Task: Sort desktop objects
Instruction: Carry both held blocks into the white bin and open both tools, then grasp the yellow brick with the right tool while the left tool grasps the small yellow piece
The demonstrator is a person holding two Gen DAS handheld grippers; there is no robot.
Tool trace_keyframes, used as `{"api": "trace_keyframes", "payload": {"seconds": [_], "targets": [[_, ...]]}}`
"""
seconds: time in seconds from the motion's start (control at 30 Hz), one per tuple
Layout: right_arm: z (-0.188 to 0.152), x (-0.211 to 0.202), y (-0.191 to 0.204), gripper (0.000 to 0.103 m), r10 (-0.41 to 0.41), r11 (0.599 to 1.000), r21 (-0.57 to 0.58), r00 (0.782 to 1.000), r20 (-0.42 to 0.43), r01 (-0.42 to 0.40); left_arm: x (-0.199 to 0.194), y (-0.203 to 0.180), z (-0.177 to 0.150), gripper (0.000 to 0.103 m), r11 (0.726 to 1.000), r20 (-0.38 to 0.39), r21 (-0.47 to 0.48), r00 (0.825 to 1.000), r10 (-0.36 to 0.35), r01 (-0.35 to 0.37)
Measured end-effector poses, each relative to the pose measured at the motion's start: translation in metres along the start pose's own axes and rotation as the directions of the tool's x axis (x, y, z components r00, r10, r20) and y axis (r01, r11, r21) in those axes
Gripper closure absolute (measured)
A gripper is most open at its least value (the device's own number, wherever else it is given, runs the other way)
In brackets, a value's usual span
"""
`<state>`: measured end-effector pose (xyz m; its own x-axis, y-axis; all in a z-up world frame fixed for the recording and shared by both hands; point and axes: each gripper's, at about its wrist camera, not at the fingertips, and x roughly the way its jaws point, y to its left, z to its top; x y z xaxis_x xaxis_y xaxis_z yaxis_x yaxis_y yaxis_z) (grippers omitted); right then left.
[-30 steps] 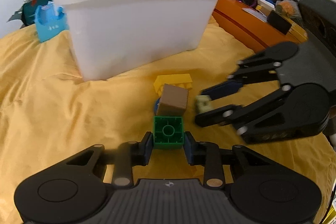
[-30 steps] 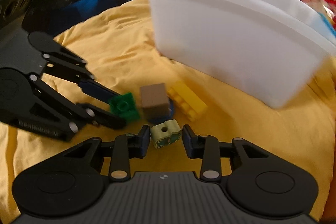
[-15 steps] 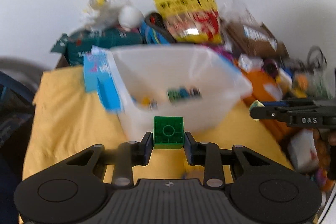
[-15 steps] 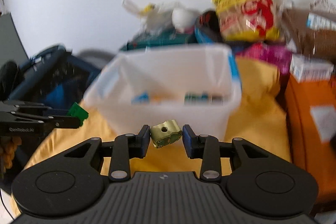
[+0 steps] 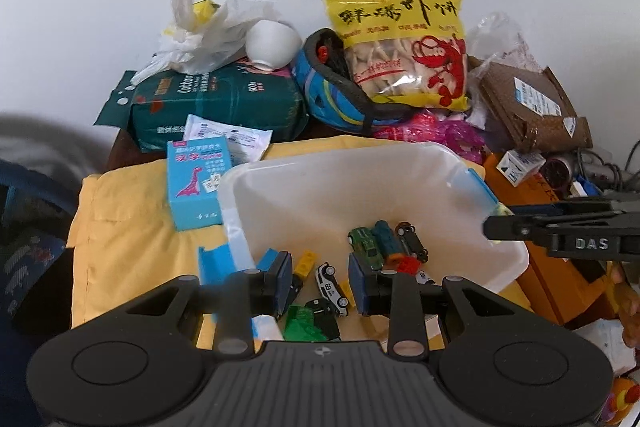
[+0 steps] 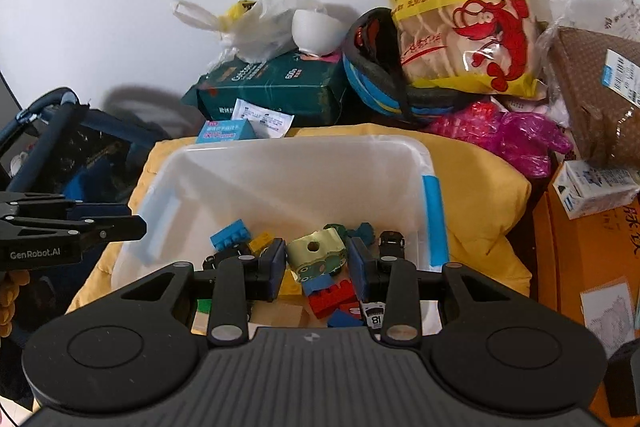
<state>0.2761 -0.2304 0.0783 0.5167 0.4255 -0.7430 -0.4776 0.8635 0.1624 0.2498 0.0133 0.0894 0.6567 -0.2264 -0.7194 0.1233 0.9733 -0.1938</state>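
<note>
Hovering above the white plastic bin [image 5: 472, 267], the left gripper [image 5: 319, 285] shows its blue pads spread apart with nothing between them, so it reads as open and empty; directly below the gap, on the bin floor, lies a green brick [image 5: 304, 325], a placement that fits a release straight over the container. Ahead of this gripper's tips sit toy cars [image 5: 384, 241] and a white police car [image 5: 331, 285], gathered with small bricks because the bin serves as the sorting target. The near wall of the bin is cut off by the gripper body, so how much lies under it cannot be told. To the far right, the right gripper [image 5: 496, 227] enters side-on, and what it holds is barely visible there. From the right wrist view, the right gripper [image 6: 318, 261] is poised over the same bin [image 6: 280, 147], and a pale yellow-green block [image 6: 316, 255] with a round hole and a frog face sits between its pads; the pads look slightly off its sides, so whether it is gripped or just let go is unclear. Beneath lie a red brick [image 6: 332, 301], a blue brick [image 6: 230, 233] and a numbered car [image 6: 374, 313], partly hidden by the fingers. The left gripper appears at the far left edge, its tips edge-on.
</note>
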Motion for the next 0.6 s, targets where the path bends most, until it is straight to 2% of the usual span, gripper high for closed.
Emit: {"api": "trace_keyframes", "payload": {"seconds": [0.1, 0.13, 0.17, 0.2, 0.3, 0.4, 0.5, 0.6], "targets": [[0.002, 0.012, 0.003, 0.060, -0.013, 1.000, -0.013, 1.000, -0.025, 0.012, 0.008, -0.001, -0.001, 0.067, 1.000, -0.017, 0.018, 1.000, 0.025, -0.025], [0.003, 0.018, 0.004, 0.038, -0.021, 1.000, -0.021, 0.999, -0.043, 0.020, 0.011, 0.000, -0.002, 0.060, 0.999, -0.025, 0.022, 0.999, 0.031, -0.030], [0.001, 0.022, 0.005, 0.020, -0.031, 0.999, -0.032, 0.998, -0.055, 0.029, 0.013, 0.000, -0.003, 0.056, 0.999, -0.033, 0.025, 0.999, 0.035, -0.035], [-0.001, 0.021, 0.007, 0.021, -0.038, 0.998, -0.046, 0.998, -0.043, 0.036, 0.013, 0.000, -0.006, 0.052, 0.999, -0.033, 0.029, 0.998, 0.047, -0.046], [-0.011, 0.012, 0.007, 0.028, -0.022, 0.998, -0.057, 1.000, -0.011, 0.021, 0.005, 0.003, -0.016, 0.052, 0.998, -0.016, 0.034, 0.998, 0.057, -0.057], [-0.030, -0.010, 0.009, 0.029, 0.003, 0.997, -0.072, 0.999, 0.049, 0.000, -0.015, 0.004, -0.037, 0.050, 0.998, 0.034, 0.046, 0.998, 0.046, -0.048], [-0.066, -0.027, 0.010, 0.029, 0.041, 0.996, -0.076, 0.997, 0.071, -0.036, -0.032, 0.000, -0.073, 0.048, 0.998, 0.054, 0.068, 0.999, -0.001, -0.002], [-0.110, -0.030, 0.008, 0.029, 0.033, 0.998, -0.060, 0.999, 0.042, -0.030, -0.037, -0.015, -0.126, 0.047, 0.994, 0.011, 0.096, 0.999, -0.045, 0.044]]}}
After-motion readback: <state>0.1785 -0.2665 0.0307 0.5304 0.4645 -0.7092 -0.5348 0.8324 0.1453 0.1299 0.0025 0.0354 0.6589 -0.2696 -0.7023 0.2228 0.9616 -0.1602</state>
